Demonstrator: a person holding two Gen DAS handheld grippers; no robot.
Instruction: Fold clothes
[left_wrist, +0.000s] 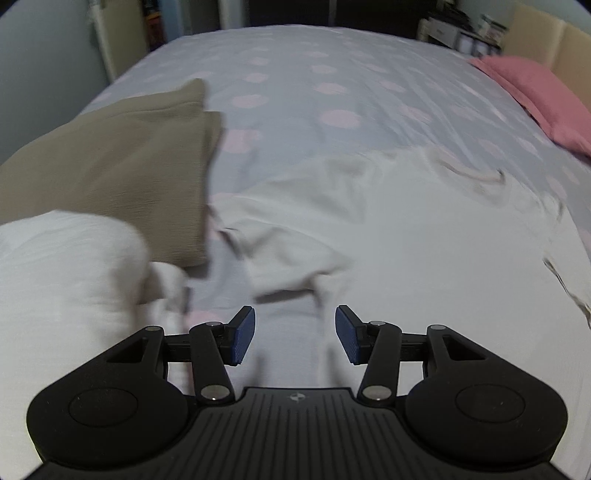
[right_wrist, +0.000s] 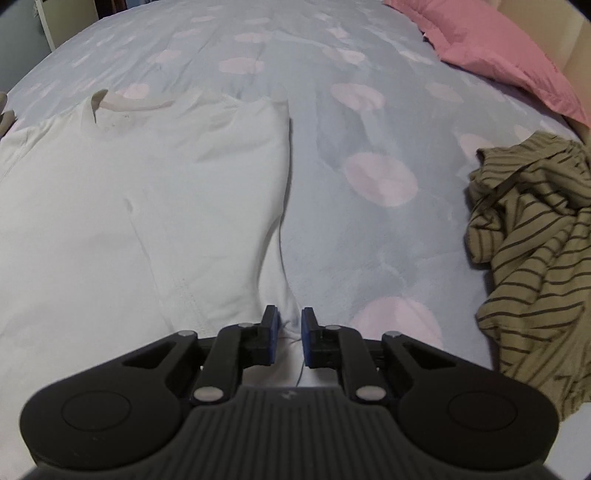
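Observation:
A white T-shirt (right_wrist: 147, 192) lies flat on the bed, collar away from me; in the left wrist view, the T-shirt (left_wrist: 388, 236) is blurred. My right gripper (right_wrist: 289, 338) sits at the shirt's near right hem corner. Its jaws are drawn close together, and the corner fabric is pinched between the blue pads (right_wrist: 272, 339). My left gripper (left_wrist: 294, 334) hovers open over the shirt's near left part, with nothing between its fingers. A bunched white fabric mass (left_wrist: 62, 280) lies to its left.
A folded tan garment (left_wrist: 122, 162) rests at the left of the bed. A crumpled olive striped garment (right_wrist: 535, 251) lies at the right. A pink pillow (right_wrist: 491, 48) is at the far right. The spotted grey bedsheet (right_wrist: 351, 110) covers the bed.

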